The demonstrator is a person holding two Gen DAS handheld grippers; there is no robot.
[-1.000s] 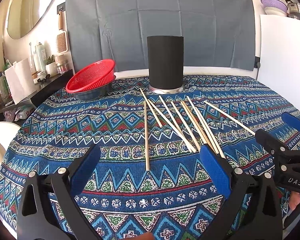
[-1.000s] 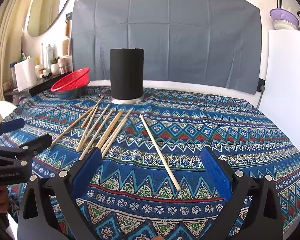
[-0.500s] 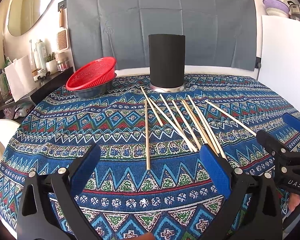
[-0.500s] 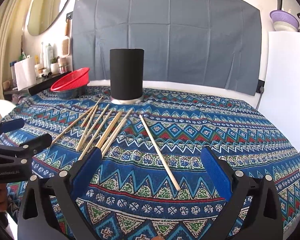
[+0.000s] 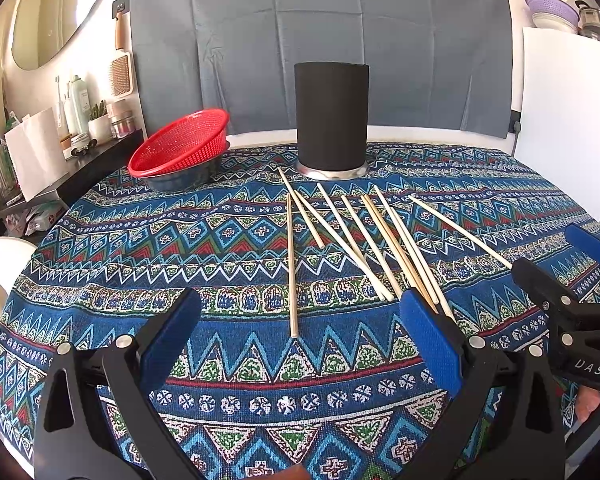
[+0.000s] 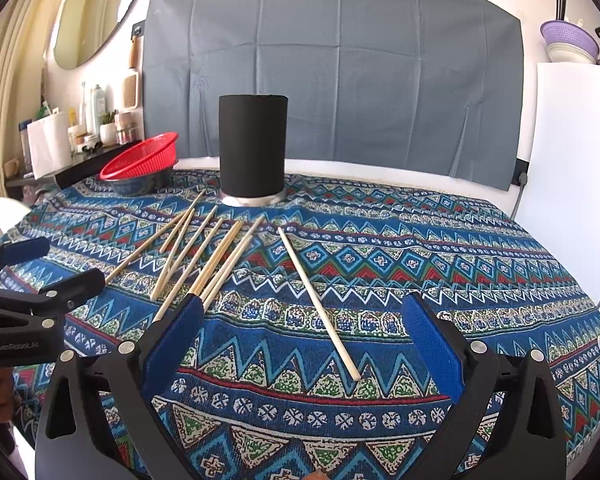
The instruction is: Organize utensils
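Observation:
Several wooden chopsticks (image 5: 352, 240) lie fanned out on the patterned tablecloth (image 5: 140, 248), in front of a tall black cylindrical holder (image 5: 331, 120) on a metal base. My left gripper (image 5: 300, 336) is open near the table's front edge, and the leftmost chopstick (image 5: 291, 264) ends just ahead of its gap. My right gripper (image 6: 304, 340) is open too, with a single chopstick (image 6: 318, 304) lying on the cloth between its blue pads. The holder (image 6: 253, 146) stands behind the chopstick fan (image 6: 204, 256) in the right wrist view. Each gripper shows at the edge of the other's view.
A red mesh basket (image 5: 180, 144) rests on a dark bowl at the back left of the table. A shelf with bottles and a paper bag (image 5: 36, 148) runs along the left wall. A white cabinet (image 5: 568, 120) stands at the right.
Both views have shifted very slightly; the left gripper has eased a little lower. The chopsticks and holder have not moved, and both grippers stay open.

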